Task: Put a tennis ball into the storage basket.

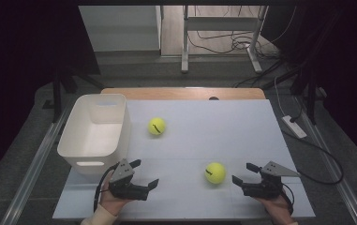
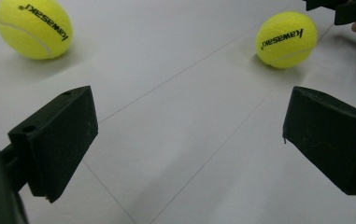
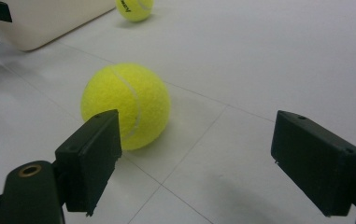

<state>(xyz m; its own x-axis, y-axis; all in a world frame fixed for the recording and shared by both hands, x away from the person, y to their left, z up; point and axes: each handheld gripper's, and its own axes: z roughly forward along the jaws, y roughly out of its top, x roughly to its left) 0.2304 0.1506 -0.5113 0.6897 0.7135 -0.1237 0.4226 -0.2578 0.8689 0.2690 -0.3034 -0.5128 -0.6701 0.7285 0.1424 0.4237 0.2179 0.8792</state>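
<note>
A: Left gripper [image 1: 145,172]?
B: Jaws spread wide, nothing between the fingers [image 2: 56,140], only bare white board [image 1: 241,122]. Low over the near left part of the board, just past the near corner of the white bin [image 1: 94,133].

A: Right gripper [image 1: 243,174]?
B: Also wide apart, empty. Near tennis ball [image 1: 214,172] just ahead of the fingers [image 3: 91,154], off toward the left-hand one, resting on the board and not between the pads. Touching or not: cannot tell from the right gripper view; a small gap seen from the high view.

A: Far tennis ball [image 1: 157,126]?
B: Well ahead of both sets of fingers, beside the right wall of the bin, apart from it.

A: Room to move?
B: Plenty of open board between the two grippers and beyond the near ball. To the outside of the right fingers, bare board up to the right edge. Left of the left fingers, tight: bin wall close by. Near edge of the board right under both hands. Strip of wooden table [image 1: 181,93] showing past the far edge.
</note>
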